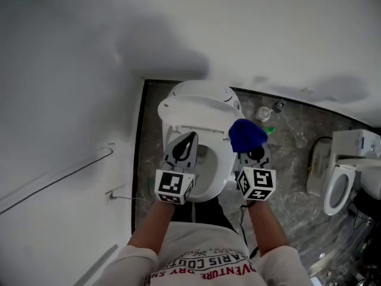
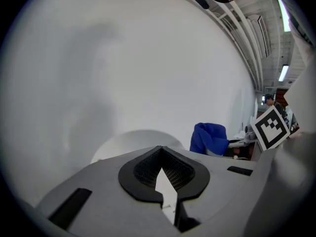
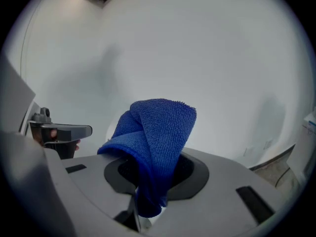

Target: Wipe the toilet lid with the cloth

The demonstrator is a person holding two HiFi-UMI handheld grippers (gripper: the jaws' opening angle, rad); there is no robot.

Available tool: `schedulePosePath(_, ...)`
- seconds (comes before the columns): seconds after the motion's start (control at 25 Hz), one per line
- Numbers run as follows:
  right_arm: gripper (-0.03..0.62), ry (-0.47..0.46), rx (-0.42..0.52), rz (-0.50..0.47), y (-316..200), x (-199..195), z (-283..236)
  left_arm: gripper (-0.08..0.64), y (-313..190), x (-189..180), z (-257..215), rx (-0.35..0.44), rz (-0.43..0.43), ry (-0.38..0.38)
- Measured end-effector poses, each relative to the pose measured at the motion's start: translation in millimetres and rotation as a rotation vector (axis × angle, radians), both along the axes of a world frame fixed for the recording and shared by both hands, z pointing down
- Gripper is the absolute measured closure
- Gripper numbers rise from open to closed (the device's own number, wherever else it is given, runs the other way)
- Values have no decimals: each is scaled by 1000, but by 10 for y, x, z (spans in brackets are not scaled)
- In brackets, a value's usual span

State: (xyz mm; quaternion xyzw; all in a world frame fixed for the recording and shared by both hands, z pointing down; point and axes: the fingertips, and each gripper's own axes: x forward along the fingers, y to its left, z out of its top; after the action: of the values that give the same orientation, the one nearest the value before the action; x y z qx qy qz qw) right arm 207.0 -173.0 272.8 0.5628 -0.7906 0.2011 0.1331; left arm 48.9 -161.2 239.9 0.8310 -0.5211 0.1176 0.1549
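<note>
The right gripper (image 3: 148, 181) clenches the blue cloth (image 1: 246, 134) at the toilet's (image 1: 178, 109) two o'clock rim; the left gripper (image 2: 161, 149) hovers with its jaws pinched together.

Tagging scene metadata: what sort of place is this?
Likely a toilet room or bathroom mock-up: a white ceramic toilet stands against a plain white wall, a second white toilet stands to its right, and the floor is grey marbled stone.

A toilet room: a white ceramic toilet (image 1: 199, 109) stands on a grey marbled floor (image 1: 286, 159), with a second white toilet (image 1: 340, 186) nearby.
</note>
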Motion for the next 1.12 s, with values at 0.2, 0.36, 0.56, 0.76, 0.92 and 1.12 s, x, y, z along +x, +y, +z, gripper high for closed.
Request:
schedulePosePath(0.2,505,-21,117,-5,-398,-273,-992,554,-362,-226,-762,94,-4,14)
schedulePosePath(0.36,505,-14,174,22,-734,-446,-1382,554,-789,-442,-1072,142,1,-2)
schedulePosePath(0.56,505,-10,133,95,-1159,-642,-1307,554,-1282,-566,-1091,141,55,-3)
schedulePosePath(0.76,505,9,56,123,-1449,-849,-977,554,-1618,-624,-663,33,89,7)
schedulePosePath(0.92,505,32,-6,125,-1536,-885,-654,554,-1709,-591,-240,-45,113,-16)
schedulePosePath(1.12,505,52,-85,123,-1426,-864,-368,554,-1608,-548,34,-127,132,-24)
